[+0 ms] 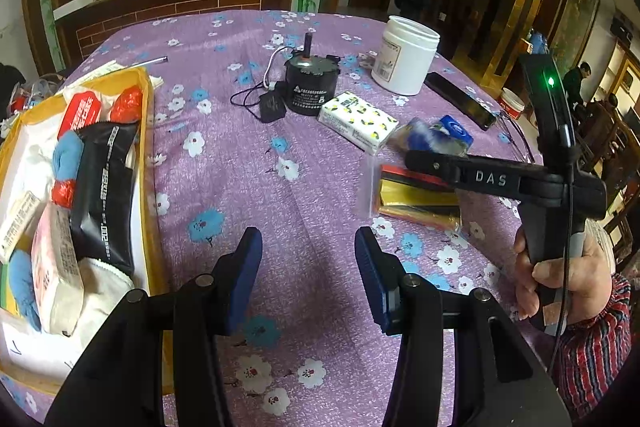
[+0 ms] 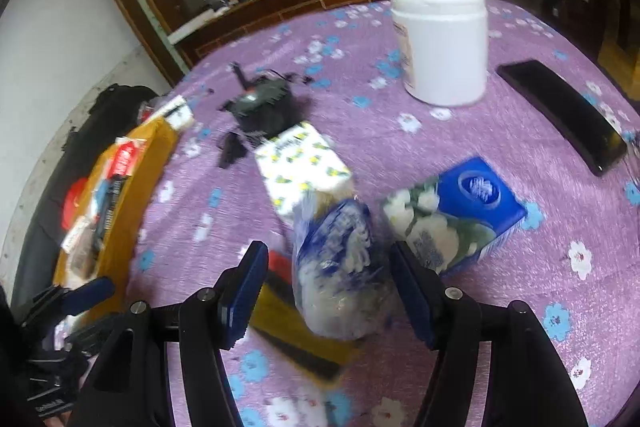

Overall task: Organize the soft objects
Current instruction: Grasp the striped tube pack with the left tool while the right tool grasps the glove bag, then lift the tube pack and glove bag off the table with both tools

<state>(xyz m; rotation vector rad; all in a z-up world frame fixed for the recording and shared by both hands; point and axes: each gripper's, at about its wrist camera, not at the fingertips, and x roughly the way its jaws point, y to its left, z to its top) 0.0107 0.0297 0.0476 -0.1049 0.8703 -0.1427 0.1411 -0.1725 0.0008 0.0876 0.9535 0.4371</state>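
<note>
A yellow box [image 1: 150, 163] at the left holds tissue packs, a black wipes pack [image 1: 104, 195] and blue cloths. My left gripper [image 1: 308, 267] is open and empty above the purple cloth. My right gripper [image 2: 330, 291] is open, its fingers on either side of a blue-and-white tissue pack [image 2: 340, 267], which lies on a gold and black box [image 2: 296, 331]. A lemon-print tissue pack [image 2: 304, 171] and a blue tissue pack [image 2: 456, 215] lie just beyond. The right gripper also shows in the left wrist view [image 1: 416, 157].
A white jar [image 1: 404, 55], a black motor with cable [image 1: 310, 83] and a black phone [image 1: 460, 99] stand further back on the flowered tablecloth [image 1: 240, 39]. The table edge curves at the right. A cluttered counter lies behind.
</note>
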